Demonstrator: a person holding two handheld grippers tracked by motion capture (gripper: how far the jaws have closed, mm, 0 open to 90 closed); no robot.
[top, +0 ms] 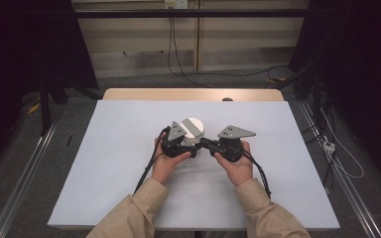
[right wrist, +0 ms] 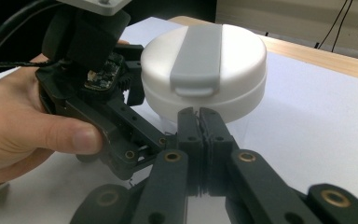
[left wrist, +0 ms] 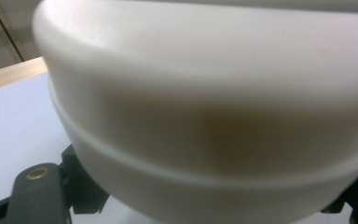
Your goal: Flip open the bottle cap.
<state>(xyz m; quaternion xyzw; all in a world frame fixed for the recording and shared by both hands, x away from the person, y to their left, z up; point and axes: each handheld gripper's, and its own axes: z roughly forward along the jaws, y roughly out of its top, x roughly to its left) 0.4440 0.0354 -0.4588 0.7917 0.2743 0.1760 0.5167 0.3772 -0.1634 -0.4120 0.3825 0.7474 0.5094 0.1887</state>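
Jar — white, round, with a grey flip tab across its lid — stands upright near the middle of the surface, between the two hands. In the left gripper view its wall looms large and blurred.

Left gripper sits against the jar's left side, fingers drawn in; in the right gripper view they seem to clamp the body just under the lid, though the contact itself is hidden behind the gripper's frame — a hold, by my reading, not a certainty.

Right gripper: fingers pressed together, nothing between them, tips just at the jar's near side below the front lip of the tab. Touching or a hair short — cannot tell.

Step in hand, as judged: jar steadied by the left, right lined up to work the lid's tab.

Next move calls for the shut tips to come up under the tab's lip and lever it, or to part and take the lid's rim — while the left holds firm so the jar neither slides nor tips on the smooth sheet.
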